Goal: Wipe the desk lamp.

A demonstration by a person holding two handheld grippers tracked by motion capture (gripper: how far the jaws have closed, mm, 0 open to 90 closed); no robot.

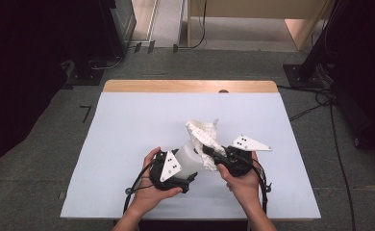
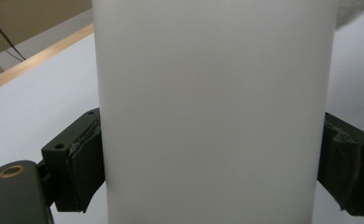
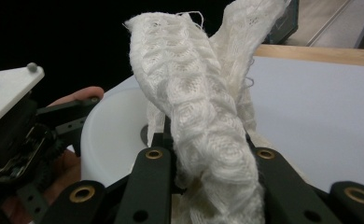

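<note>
Clamped between the jaws of the left hand-held gripper (image 1: 191, 169), a translucent white plastic cylindrical container (image 1: 189, 159) is held just above the near middle of the white worktop (image 1: 128, 130). A white knitted cloth strip (image 1: 206, 137) is pinched by the right hand-held gripper (image 1: 213, 161), just right of the container and touching its open mouth, with its loose end raised beyond the container.
</note>
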